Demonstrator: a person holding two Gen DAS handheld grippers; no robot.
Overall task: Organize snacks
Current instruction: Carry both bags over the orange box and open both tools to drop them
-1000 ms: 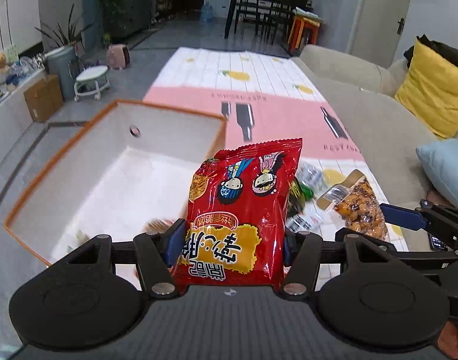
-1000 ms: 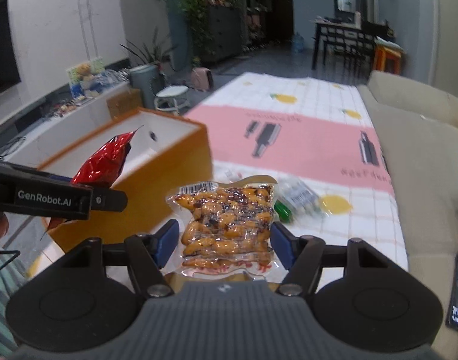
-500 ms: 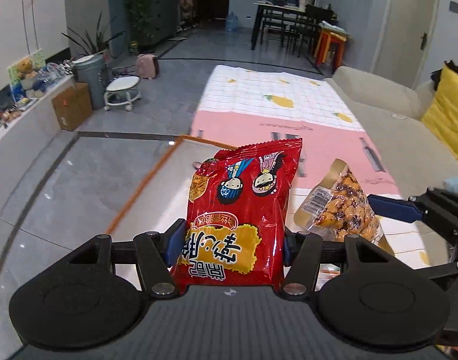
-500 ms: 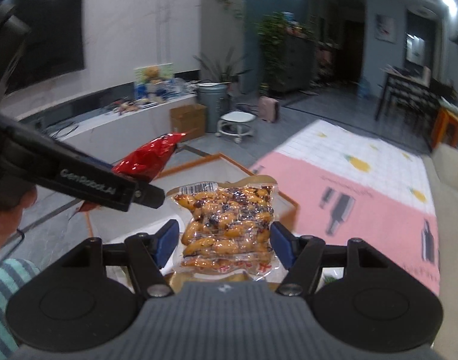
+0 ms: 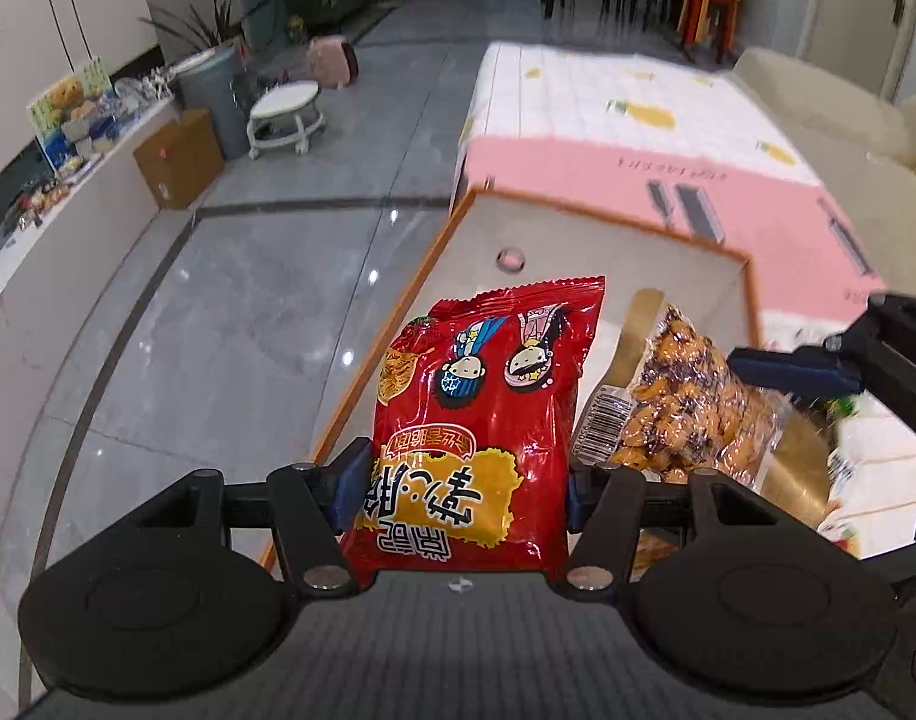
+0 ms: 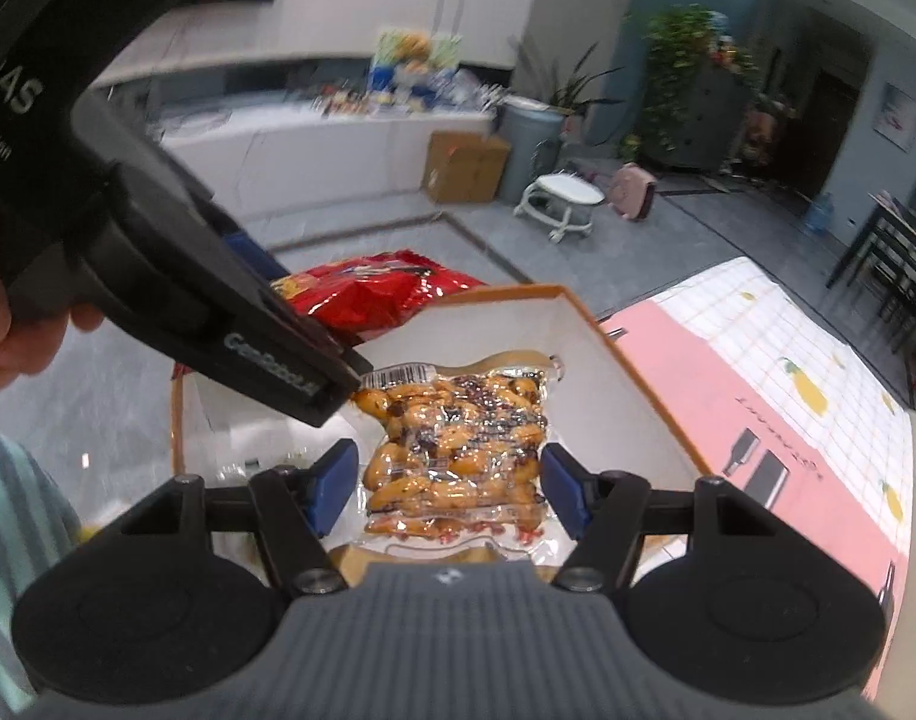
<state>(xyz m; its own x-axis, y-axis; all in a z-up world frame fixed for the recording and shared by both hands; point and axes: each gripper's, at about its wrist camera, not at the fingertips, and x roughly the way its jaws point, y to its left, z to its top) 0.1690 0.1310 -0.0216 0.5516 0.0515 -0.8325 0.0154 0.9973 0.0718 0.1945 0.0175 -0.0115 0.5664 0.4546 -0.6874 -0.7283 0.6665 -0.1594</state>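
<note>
My left gripper [image 5: 460, 480] is shut on a red snack bag [image 5: 487, 414] with cartoon faces and holds it over the near left edge of the orange-rimmed white box [image 5: 577, 234]. My right gripper [image 6: 449, 489] is shut on a clear vacuum pack of peanuts [image 6: 458, 444] and holds it above the inside of the box [image 6: 625, 372]. The peanut pack also shows in the left wrist view [image 5: 691, 408], just right of the red bag. The red bag shows in the right wrist view [image 6: 374, 294], behind the left gripper's body.
The box stands on a table with a pink and white cloth [image 5: 727, 180]. A few loose packets [image 5: 841, 468] lie on the cloth right of the box. A beige sofa [image 5: 829, 102] runs along the far right. Grey floor [image 5: 218, 300] lies to the left.
Both grippers have swung with their snacks over the box. The box now lies below the peanut pack, and the left gripper's body has come close in the right wrist view.
</note>
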